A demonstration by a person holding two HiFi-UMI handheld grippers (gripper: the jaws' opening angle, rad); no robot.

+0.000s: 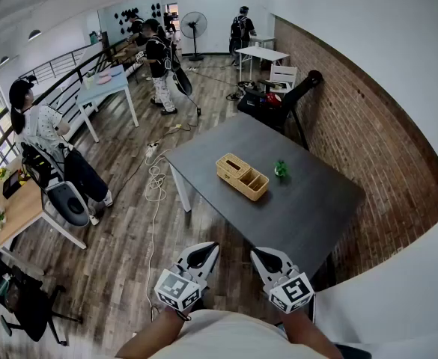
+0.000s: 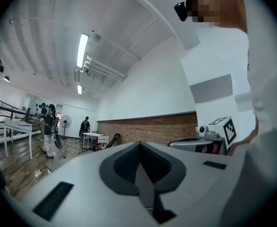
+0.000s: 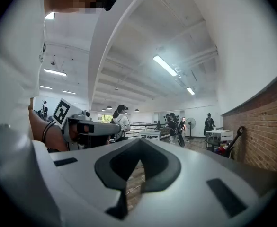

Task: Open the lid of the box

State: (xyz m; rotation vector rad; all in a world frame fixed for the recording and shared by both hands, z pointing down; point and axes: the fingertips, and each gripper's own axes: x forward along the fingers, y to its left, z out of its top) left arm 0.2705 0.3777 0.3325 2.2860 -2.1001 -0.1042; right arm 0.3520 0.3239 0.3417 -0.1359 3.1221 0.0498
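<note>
holding left gripper (image 1: 206,251) and right gripper (image 1: 264,255) level at the chest, jaws on both pressed fully together, gripping nothing. spotting tan box (image 1: 242,176) mid table (image 1: 308,215), just beside a small green item (image 1: 281,169), well apart from both grippers. reads as pre-approach, lid not yet touched. next up, probably: close in on table, spread one set of jaws, catch lid edge, lift.

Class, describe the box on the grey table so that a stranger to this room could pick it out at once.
Start at the dark grey table beside the brick wall. Near its middle lies a tan box, long and split into sections. Its only neighbour on the tabletop is a small green object, far smaller.
</note>
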